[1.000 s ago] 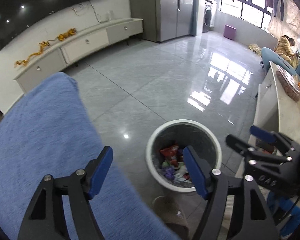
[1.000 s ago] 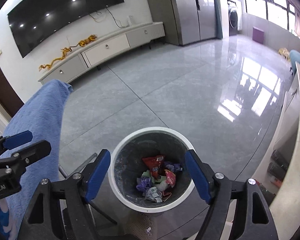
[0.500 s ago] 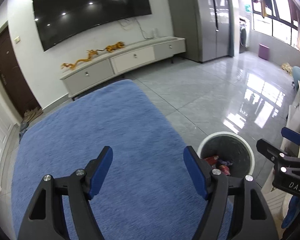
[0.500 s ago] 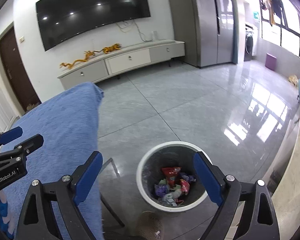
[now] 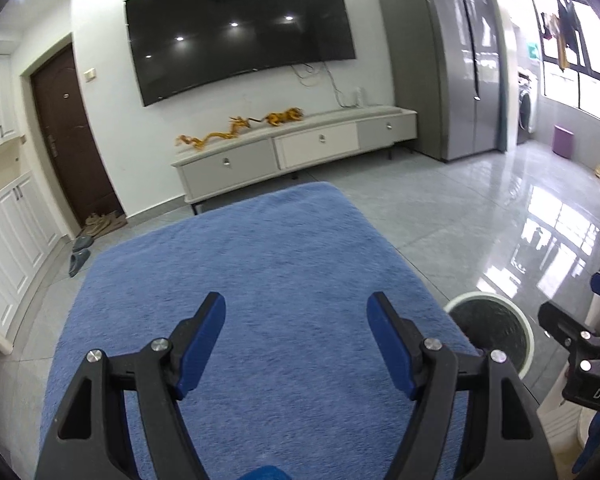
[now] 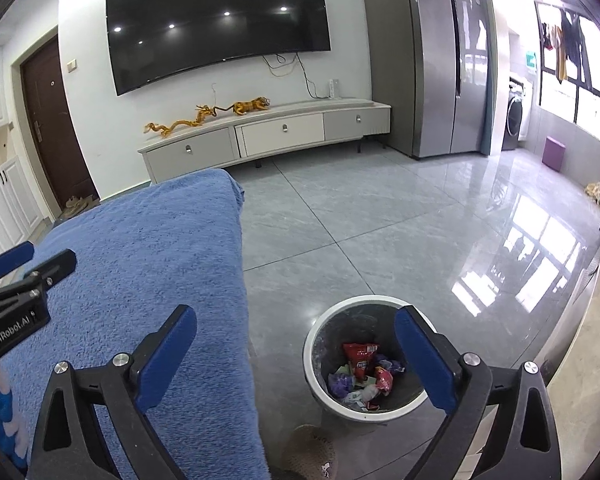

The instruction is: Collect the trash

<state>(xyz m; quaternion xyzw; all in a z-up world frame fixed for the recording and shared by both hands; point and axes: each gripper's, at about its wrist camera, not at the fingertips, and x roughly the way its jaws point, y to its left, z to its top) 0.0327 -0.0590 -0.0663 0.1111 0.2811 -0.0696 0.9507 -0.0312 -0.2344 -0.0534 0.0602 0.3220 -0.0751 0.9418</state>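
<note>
Starting at the left of my feeds, I see one dark brown door with white cabinets beside it, then one big black television on the wall above one long low console with three drawers and one golden dragon figure lying on top. Below that sits one worktop covered in a blue fuzzy cloth, bare of any litter that I can make out. My left gripper hangs over that cloth with its blue fingers spread and nothing between them. Further right, my right gripper has its jaws opening wide, also holding nothing, one finger over the cloth edge and the other over the bin. There is one waste bin on the grey tiled floor, just beside the worktop: round, white-rimmed, with a dark grey inside. The trash lies at its bottom as a small crumpled heap, a red snack packet on top, purple and pale green wrappers and a white scrap around it; I cannot count the pieces exactly. Beyond it stand one tall steel refrigerator, one washing machine and one purple stool by the windows.
</note>
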